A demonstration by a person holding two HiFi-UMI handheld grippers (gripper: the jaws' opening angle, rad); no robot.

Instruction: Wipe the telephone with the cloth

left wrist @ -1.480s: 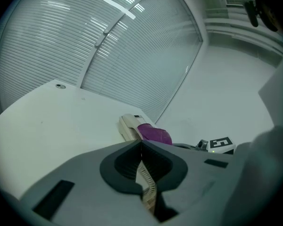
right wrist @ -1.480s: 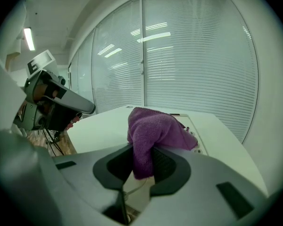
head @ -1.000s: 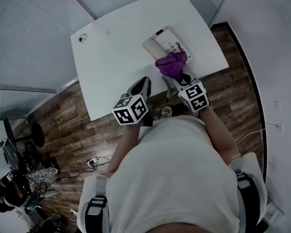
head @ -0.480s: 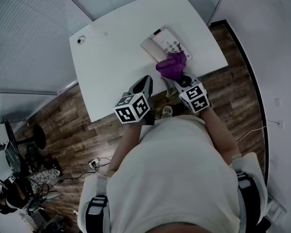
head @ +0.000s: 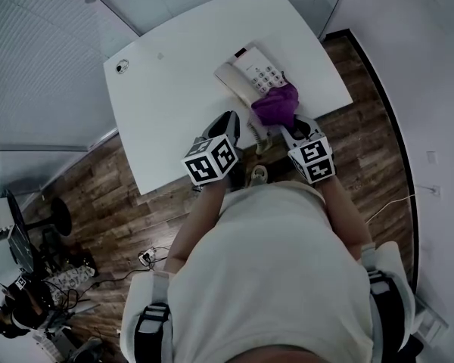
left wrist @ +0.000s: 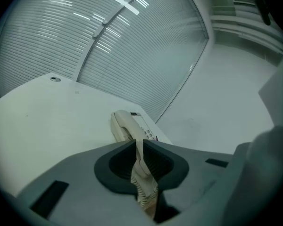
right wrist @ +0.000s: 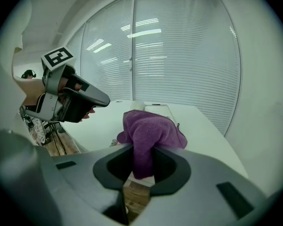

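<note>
A beige telephone [head: 246, 72] lies on the white table [head: 166, 97], near its right front edge, with the handset in its cradle. A purple cloth [head: 276, 104] rests on the phone's near right corner, and my right gripper [head: 289, 127] is shut on it. In the right gripper view the cloth [right wrist: 151, 131] bunches out of the shut jaws and hides most of the telephone [right wrist: 155, 108]. My left gripper [head: 228, 121] hovers at the table's front edge, left of the phone, shut on nothing. In the left gripper view the telephone [left wrist: 129, 126] and its coiled cord [left wrist: 144, 189] show beyond the jaws.
A small round grommet [head: 121, 66] sits at the table's far left corner. Wooden floor [head: 129, 195] surrounds the table, with cables and a power strip [head: 147, 255] on it at left. Slatted blinds [left wrist: 132, 41] and white walls stand behind the table.
The right gripper has dragged the cloth across the phone toward its near right corner, uncovering more of the keypad and handset. The left gripper has stayed about where it was.
</note>
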